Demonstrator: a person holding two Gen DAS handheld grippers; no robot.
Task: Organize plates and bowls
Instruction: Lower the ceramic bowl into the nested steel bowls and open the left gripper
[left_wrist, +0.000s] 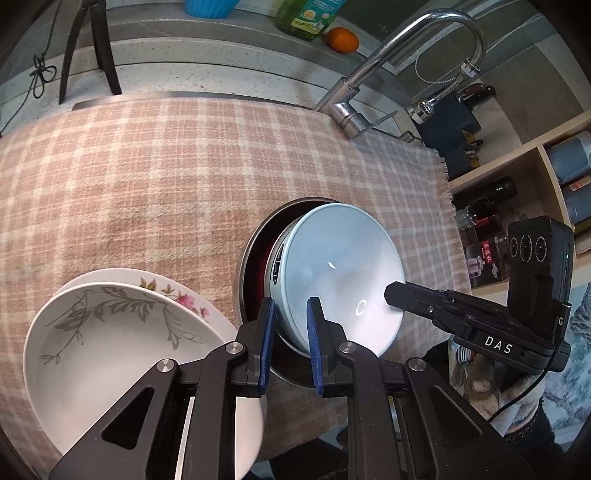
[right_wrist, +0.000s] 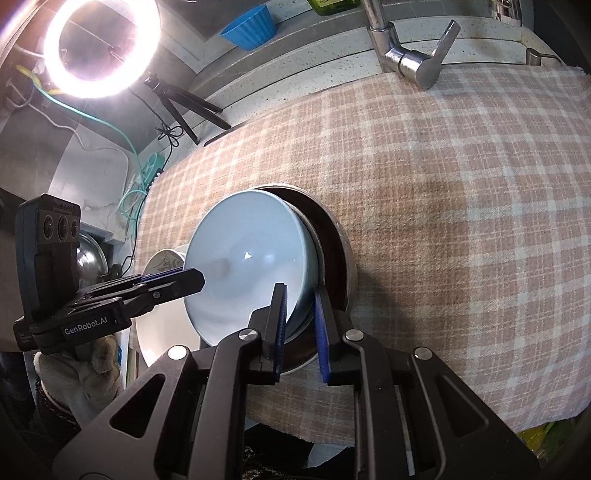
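Observation:
A pale blue bowl (left_wrist: 343, 273) sits tilted inside a steel bowl (left_wrist: 255, 251) with a dark red inside, on the checked cloth (left_wrist: 166, 177). My left gripper (left_wrist: 291, 321) is shut on the blue bowl's near-left rim. My right gripper (right_wrist: 300, 306) is shut on the opposite rim of the blue bowl (right_wrist: 243, 266), with the steel bowl (right_wrist: 340, 240) just behind its right finger. Two stacked white plates (left_wrist: 122, 347), with leaf and flower prints, lie left of the bowls and also show in the right wrist view (right_wrist: 162, 321).
A steel faucet (left_wrist: 399, 62) stands at the cloth's far edge. A tripod (left_wrist: 90, 48), a blue cup (left_wrist: 210, 7), a soap bottle (left_wrist: 306, 16) and an orange (left_wrist: 343, 38) stand behind. A shelf with bottles (left_wrist: 517, 206) is right. A ring light (right_wrist: 101, 44) glares at the left.

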